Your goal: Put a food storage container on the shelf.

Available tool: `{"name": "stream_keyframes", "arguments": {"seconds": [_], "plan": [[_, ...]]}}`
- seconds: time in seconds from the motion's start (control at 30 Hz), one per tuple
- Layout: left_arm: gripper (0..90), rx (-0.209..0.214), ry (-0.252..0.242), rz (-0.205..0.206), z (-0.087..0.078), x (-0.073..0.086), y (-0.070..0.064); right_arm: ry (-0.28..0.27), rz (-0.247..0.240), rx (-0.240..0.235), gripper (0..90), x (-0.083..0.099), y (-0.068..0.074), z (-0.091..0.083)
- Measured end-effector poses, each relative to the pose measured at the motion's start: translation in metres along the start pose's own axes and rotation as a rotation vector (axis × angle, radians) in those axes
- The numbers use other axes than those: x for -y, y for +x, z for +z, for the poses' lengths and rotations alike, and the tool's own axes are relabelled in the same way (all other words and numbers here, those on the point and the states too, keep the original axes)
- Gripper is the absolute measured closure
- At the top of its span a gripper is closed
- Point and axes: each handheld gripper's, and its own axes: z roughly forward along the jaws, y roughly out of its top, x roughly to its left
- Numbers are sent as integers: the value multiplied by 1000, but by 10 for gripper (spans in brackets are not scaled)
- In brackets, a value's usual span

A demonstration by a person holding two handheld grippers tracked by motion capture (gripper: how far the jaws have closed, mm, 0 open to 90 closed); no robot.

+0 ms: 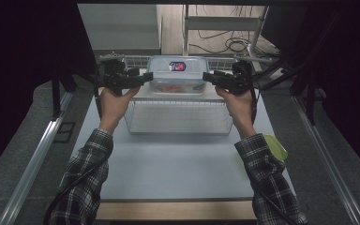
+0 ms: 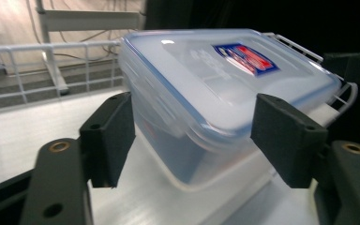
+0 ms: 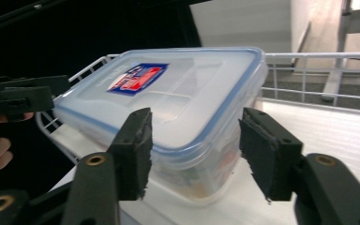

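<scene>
Dark curtains close in around your pale table (image 1: 178,164), and at its 12 o'clock end sits a white wire basket (image 1: 178,123) with a clear plastic food container (image 1: 178,75) on the raised shelf behind it. Your left hand-held gripper (image 1: 143,78) comes at its 9 o'clock end and your right hand-held gripper (image 1: 209,77) at its 3 o'clock end, each with jaws spread around a corner and not yet pinching. Expect a stiff, smooth box, likely slippery, with some weight from the reddish contents inside; grip under the blue-edged lid (image 2: 225,75) rim at both short ends and lift level. Its red and blue label (image 3: 137,78) is too blurred to read.
</scene>
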Motion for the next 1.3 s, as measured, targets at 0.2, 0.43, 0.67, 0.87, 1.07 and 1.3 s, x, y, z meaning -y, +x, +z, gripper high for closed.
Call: {"name": "stream_keyframes", "arguments": {"seconds": [0.2,0.43,0.67,0.87,1.07,1.3], "plan": [[269,18,49,53,-4,17,-6,15,-56,-23,321,9,3,-8],[236,53,65,55,-13,34,-11,31,-98,-38,232,21,7,-18],[210,81,80,117,-23,46,-27,33,-147,-51,173,37,13,-29],[190,104,104,155,-31,61,-43,44,-198,-66,139,56,21,-39],[168,123,108,171,-38,79,-54,61,-233,-83,104,74,27,-46],[130,125,110,187,-48,98,-64,87,-258,-81,71,95,31,-54]]}}
